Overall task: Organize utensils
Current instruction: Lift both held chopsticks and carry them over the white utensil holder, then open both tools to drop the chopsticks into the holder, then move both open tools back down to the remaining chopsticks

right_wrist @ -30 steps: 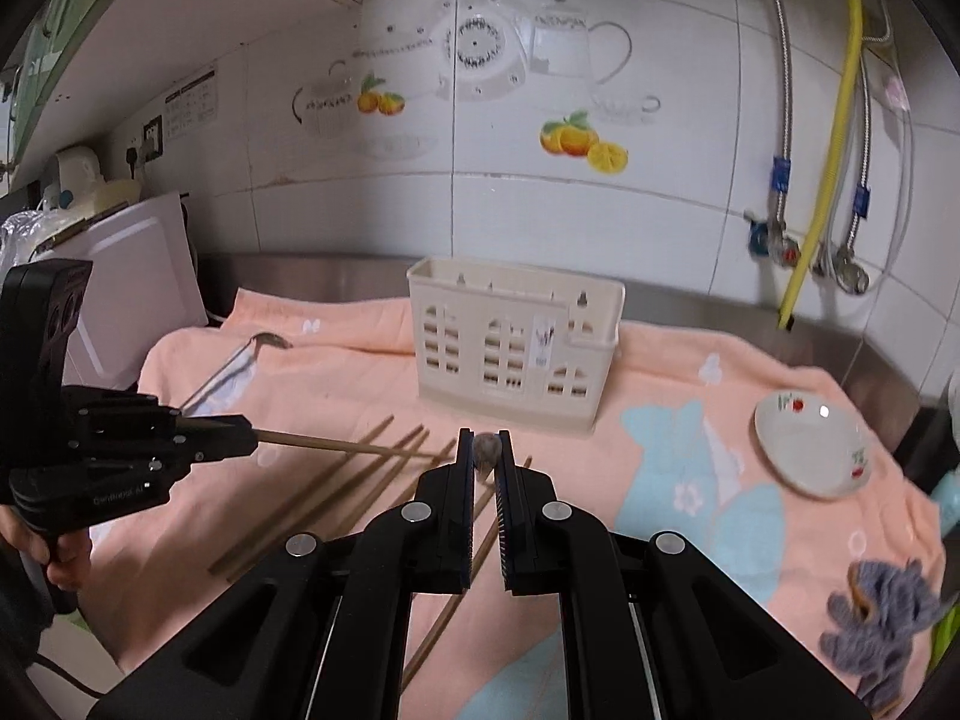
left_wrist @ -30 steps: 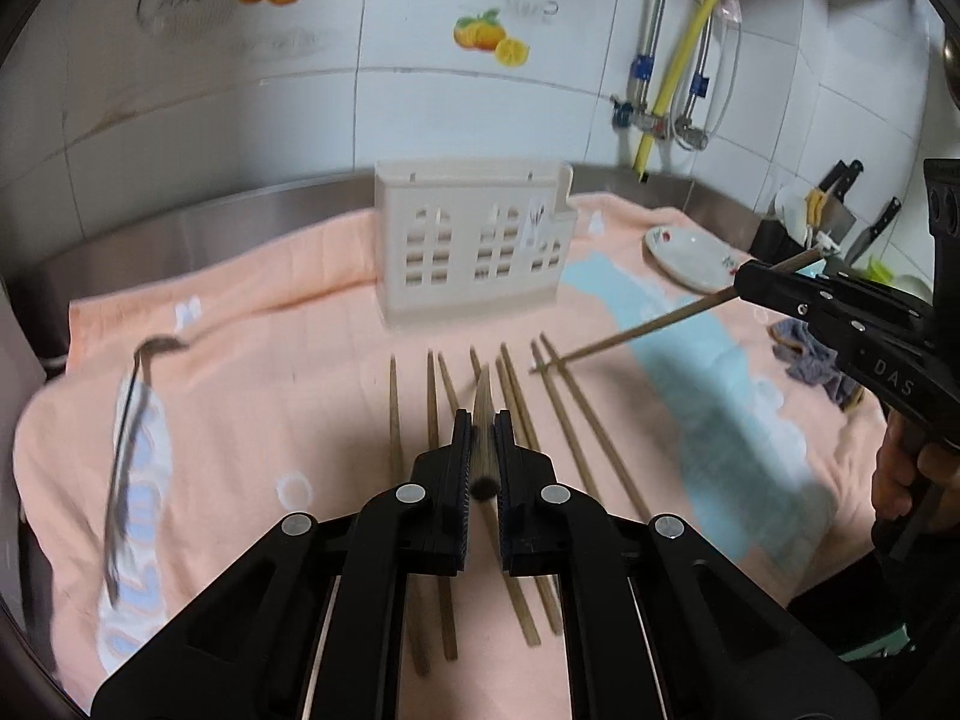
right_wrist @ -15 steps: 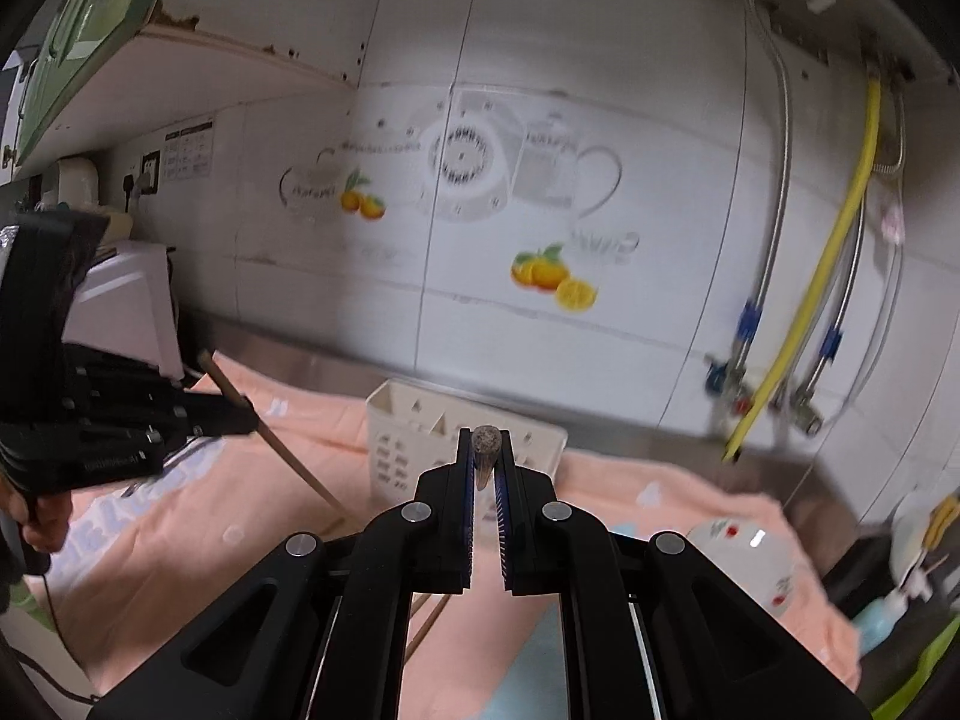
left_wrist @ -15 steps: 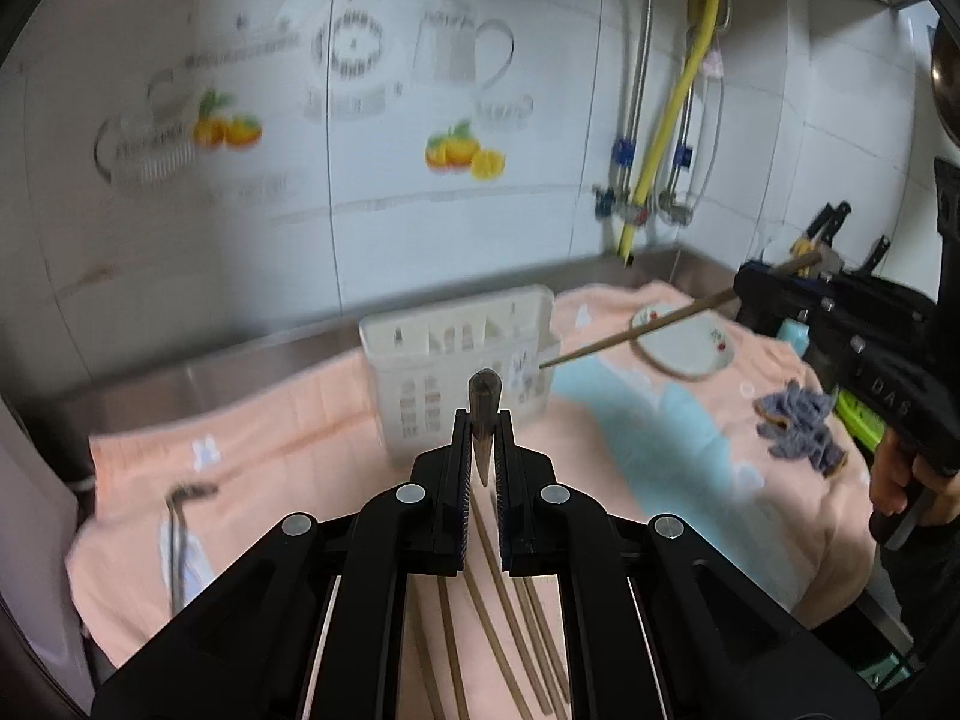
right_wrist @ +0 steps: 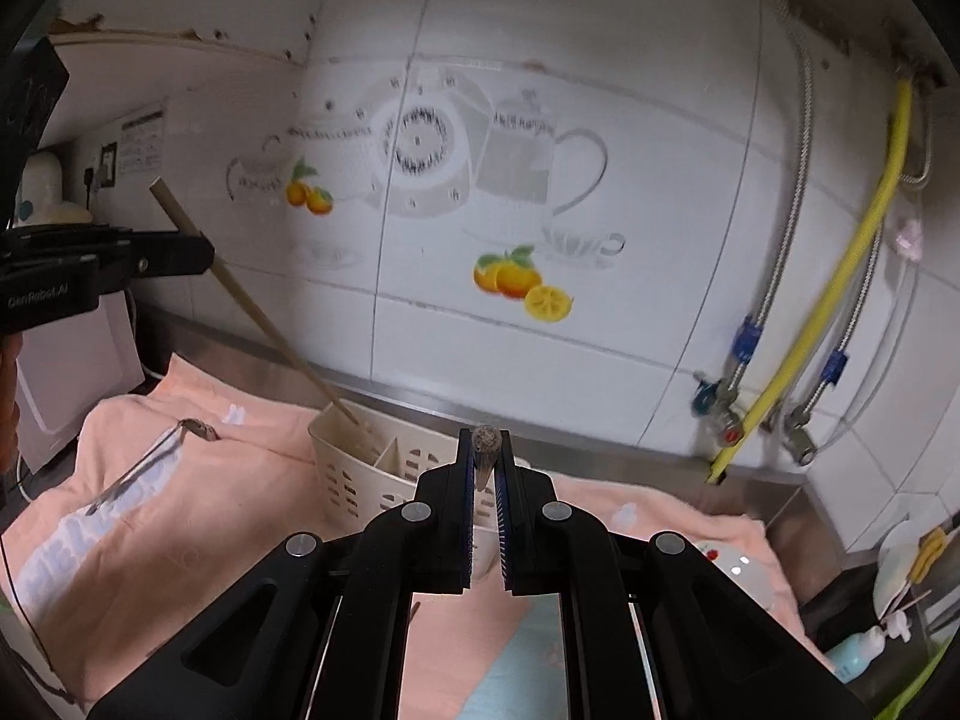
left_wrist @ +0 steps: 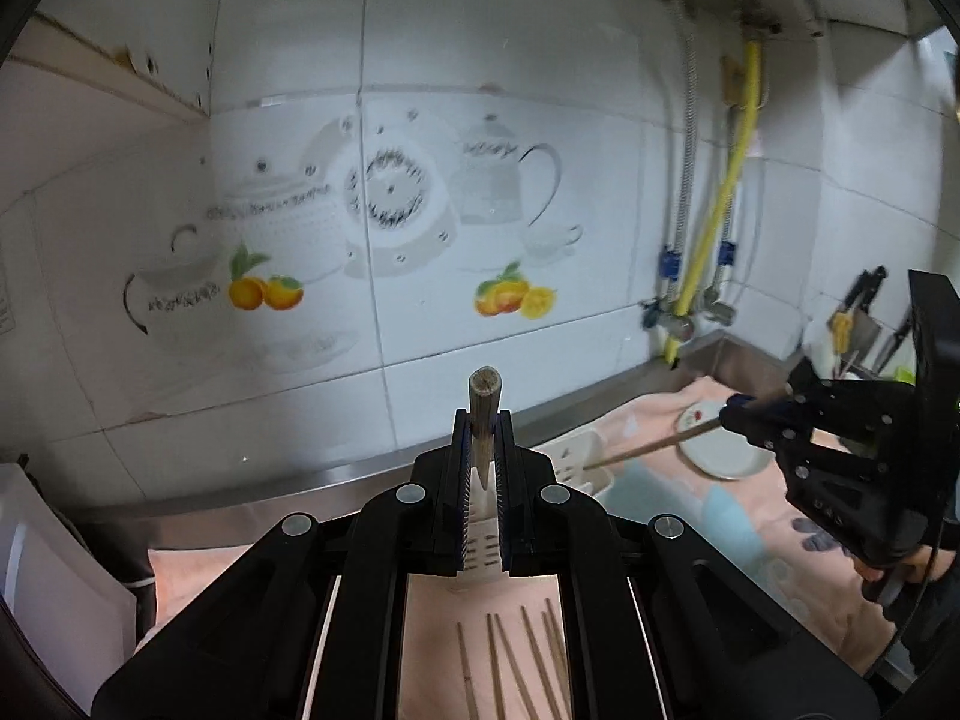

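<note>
My left gripper [left_wrist: 483,420] is shut on a wooden chopstick [left_wrist: 483,396] whose butt end sticks up between the pads. The right wrist view shows that chopstick [right_wrist: 270,324] slanting down from the left gripper [right_wrist: 207,255], its tip inside the left compartment of the cream slotted holder [right_wrist: 372,468]. My right gripper [right_wrist: 486,450] is shut on a second chopstick [right_wrist: 486,441]. In the left wrist view that chopstick [left_wrist: 648,447] runs from the right gripper [left_wrist: 729,411] toward the holder [left_wrist: 576,462]. Several loose chopsticks [left_wrist: 516,660] lie on the towel below.
A peach towel [right_wrist: 210,540] covers the steel counter. Metal tongs [right_wrist: 150,456] lie on its left part, and a small white plate [right_wrist: 732,564] on its right. Pipes and a yellow hose [right_wrist: 840,282] run down the tiled wall. Bottles and knives stand at the far right.
Both grippers have risen with their chopsticks. The left chopstick has tipped from nearly level to a steep slant, and its tip now sits in the holder.
</note>
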A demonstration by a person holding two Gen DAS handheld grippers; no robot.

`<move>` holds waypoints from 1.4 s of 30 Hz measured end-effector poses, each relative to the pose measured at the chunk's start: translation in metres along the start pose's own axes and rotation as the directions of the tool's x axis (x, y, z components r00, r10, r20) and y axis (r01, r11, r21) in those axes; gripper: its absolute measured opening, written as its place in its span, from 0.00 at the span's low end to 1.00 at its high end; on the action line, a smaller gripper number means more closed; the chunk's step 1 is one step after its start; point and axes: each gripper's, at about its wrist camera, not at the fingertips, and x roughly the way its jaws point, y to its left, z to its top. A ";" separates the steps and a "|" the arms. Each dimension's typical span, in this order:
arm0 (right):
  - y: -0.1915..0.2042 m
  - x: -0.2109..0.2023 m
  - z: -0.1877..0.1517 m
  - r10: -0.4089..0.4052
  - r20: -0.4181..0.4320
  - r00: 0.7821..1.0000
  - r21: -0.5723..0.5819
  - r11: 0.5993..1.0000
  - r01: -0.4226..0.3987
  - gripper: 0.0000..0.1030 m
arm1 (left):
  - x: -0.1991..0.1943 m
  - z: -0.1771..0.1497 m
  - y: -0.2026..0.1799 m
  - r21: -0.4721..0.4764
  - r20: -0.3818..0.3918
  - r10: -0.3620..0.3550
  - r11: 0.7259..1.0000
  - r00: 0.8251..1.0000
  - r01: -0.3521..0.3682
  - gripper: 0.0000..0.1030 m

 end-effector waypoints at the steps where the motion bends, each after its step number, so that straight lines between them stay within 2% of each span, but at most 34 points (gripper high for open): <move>1: -0.001 0.008 0.000 0.006 -0.019 1.000 0.005 1.000 -0.006 0.06 | 0.008 0.001 0.003 -0.009 -0.019 0.008 1.000 1.000 -0.008 0.06; 9: -0.005 0.051 0.002 0.044 -0.123 0.991 0.031 0.999 -0.041 0.06 | 0.062 -0.004 0.015 -0.027 -0.148 0.033 0.999 0.988 -0.038 0.06; 17: -0.007 0.064 -0.002 0.030 -0.123 0.992 0.041 0.999 -0.025 0.07 | 0.088 -0.017 0.016 -0.042 -0.197 0.032 0.998 0.980 -0.041 0.07; 23: -0.010 0.045 -0.001 0.008 -0.072 0.997 0.045 0.999 -0.005 0.19 | 0.076 -0.019 0.016 -0.039 -0.172 0.035 0.998 0.984 -0.042 0.10; 27: -0.008 0.023 -0.006 0.012 -0.037 0.999 0.052 0.999 -0.010 0.22 | 0.056 -0.025 0.016 -0.044 -0.142 0.038 0.998 0.989 -0.044 0.24; 30: -0.002 0.008 -0.016 0.033 -0.023 0.999 0.062 0.998 -0.031 0.22 | 0.038 -0.035 0.017 -0.048 -0.124 0.040 0.998 0.991 -0.046 0.26; 37: 0.024 -0.016 -0.060 0.077 -0.043 0.996 0.078 0.994 -0.074 0.22 | 0.002 -0.076 0.016 -0.067 -0.128 0.040 0.997 0.991 -0.049 0.29; 42: 0.045 -0.023 -0.097 0.088 -0.076 0.993 0.087 0.993 -0.081 0.22 | -0.015 -0.113 0.012 -0.052 -0.139 0.066 0.996 0.988 -0.074 0.29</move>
